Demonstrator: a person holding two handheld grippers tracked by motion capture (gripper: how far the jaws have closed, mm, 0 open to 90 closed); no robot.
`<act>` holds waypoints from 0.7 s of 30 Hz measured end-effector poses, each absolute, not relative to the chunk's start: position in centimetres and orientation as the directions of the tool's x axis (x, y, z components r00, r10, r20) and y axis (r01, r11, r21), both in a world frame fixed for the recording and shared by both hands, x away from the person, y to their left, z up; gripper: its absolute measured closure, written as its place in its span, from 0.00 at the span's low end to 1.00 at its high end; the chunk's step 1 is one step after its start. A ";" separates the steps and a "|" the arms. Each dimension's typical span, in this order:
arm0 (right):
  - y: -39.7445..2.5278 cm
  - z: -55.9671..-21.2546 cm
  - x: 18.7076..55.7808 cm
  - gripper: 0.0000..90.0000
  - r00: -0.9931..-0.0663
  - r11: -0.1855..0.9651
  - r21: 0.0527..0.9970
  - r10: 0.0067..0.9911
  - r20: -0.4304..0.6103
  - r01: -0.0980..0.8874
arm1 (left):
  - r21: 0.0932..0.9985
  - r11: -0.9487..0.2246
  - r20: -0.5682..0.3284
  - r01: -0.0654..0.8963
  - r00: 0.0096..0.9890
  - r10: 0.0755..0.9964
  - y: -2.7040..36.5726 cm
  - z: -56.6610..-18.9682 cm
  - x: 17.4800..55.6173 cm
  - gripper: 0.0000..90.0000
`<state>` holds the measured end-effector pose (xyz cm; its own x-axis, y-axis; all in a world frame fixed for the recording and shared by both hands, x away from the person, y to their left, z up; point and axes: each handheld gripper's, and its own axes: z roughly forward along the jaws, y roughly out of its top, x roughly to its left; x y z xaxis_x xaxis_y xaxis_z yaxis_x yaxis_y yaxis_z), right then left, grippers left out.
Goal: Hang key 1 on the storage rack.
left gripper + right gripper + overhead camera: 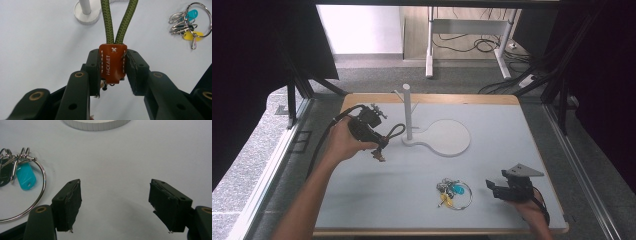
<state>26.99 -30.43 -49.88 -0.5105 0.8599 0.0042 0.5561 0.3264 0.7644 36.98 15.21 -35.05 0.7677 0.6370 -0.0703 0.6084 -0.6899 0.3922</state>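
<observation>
Beside the stand (408,116), left gripper (381,145) (jaws clamping lanyard (112,63)).

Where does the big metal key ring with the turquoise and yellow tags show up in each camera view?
High view: the big metal key ring with turquoise and yellow tags lies low and centre, left of the right gripper.
Left gripper view: top right corner.
Right gripper view: left edge.
Shared landmark: the white stand's flat base.
</observation>
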 end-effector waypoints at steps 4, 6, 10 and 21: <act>-30.5 -49.8 27.0 0.30 -0.508 0.325 0.767 0.861 0.002 0.553 | 0.395 -0.689 -0.069 0.607 0.768 0.637 14.9 -35.0 37.2 0.74; -30.6 -49.8 27.0 0.30 -0.507 0.323 0.768 0.862 0.002 0.553 | 0.394 -0.689 -0.067 0.608 0.767 0.638 14.7 -35.0 37.3 0.74; -30.6 -49.8 27.0 0.30 -0.507 0.324 0.768 0.862 0.002 0.553 | 0.395 -0.688 -0.067 0.608 0.766 0.639 14.5 -35.0 37.5 0.74; -30.6 -49.8 27.0 0.30 -0.506 0.325 0.766 0.862 0.000 0.554 | 0.385 -0.685 -0.064 0.619 0.758 0.649 14.2 -35.4 38.1 0.74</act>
